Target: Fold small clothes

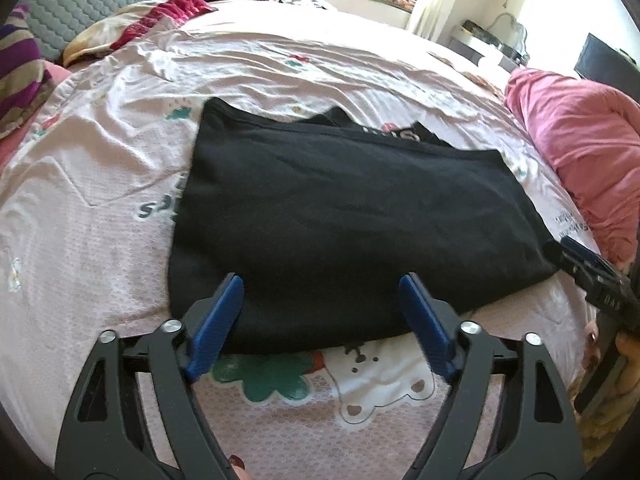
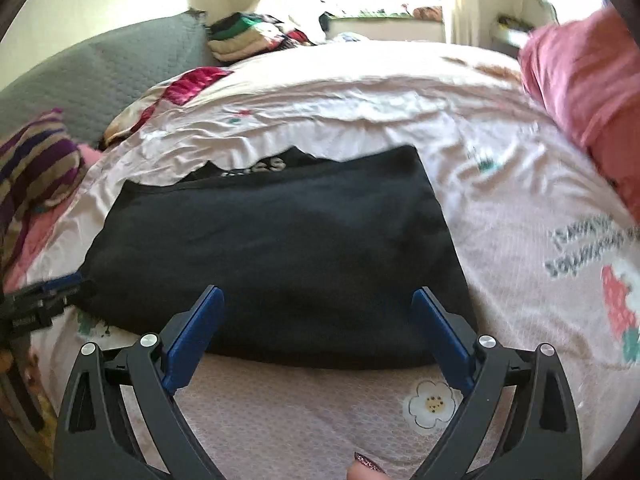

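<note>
A black garment [image 1: 340, 216] lies folded flat on the pale pink bed cover [image 1: 100, 152], with white lettering peeking out along its far edge. My left gripper [image 1: 322, 284] stands open over the near edge of the garment, its blue pads wide apart and nothing pinched between them. In the right wrist view the same black garment [image 2: 280, 248] fills the middle, and my right gripper [image 2: 318, 294] is open above its near edge, its pads apart. The right gripper [image 1: 592, 268] also shows at the garment's right corner in the left wrist view.
A pink quilt [image 1: 580, 148] is heaped at the right of the bed. A striped pillow [image 1: 20, 76] and a grey padded headboard [image 2: 100, 76] sit at the left. Folded clothes [image 2: 244, 36] are stacked at the far end by the window. A fingertip [image 2: 366, 470] shows at the bottom edge.
</note>
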A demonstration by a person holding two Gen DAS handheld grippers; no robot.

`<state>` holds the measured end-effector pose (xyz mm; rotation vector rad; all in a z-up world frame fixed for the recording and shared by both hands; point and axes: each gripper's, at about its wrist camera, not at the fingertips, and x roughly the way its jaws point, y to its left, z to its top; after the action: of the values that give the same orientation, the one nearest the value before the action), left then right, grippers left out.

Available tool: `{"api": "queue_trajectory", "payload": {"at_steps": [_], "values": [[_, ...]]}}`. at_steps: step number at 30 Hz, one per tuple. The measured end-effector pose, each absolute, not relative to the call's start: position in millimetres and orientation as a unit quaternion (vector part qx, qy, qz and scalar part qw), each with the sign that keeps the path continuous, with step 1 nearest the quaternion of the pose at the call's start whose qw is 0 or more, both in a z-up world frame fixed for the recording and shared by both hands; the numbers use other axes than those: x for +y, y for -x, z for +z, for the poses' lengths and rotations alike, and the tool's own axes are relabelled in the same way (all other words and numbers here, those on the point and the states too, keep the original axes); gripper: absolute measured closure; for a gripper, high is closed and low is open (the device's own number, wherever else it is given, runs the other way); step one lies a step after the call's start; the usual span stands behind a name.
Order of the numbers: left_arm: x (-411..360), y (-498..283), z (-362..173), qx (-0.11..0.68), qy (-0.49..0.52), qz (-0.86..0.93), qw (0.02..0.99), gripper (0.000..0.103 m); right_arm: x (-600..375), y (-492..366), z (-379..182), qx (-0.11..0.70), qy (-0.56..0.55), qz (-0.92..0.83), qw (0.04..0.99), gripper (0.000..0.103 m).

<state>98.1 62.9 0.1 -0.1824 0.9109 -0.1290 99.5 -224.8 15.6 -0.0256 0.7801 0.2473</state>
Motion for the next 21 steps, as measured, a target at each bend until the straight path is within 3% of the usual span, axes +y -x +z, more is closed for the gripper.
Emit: {"api": "queue_trajectory", "payload": {"at_steps": [7, 21], "values": [[74, -95, 9, 0.423, 0.097, -0.051, 0.899, 0.010, -205, -92, 16, 0.355, 0.058, 0.133, 0.923, 0.006], [91, -96, 12, 0.414, 0.108, -0.026, 0.903, 0.010, -173, -76, 24, 0.316, 0.065, 0.180, 0.929, 0.005]]}}
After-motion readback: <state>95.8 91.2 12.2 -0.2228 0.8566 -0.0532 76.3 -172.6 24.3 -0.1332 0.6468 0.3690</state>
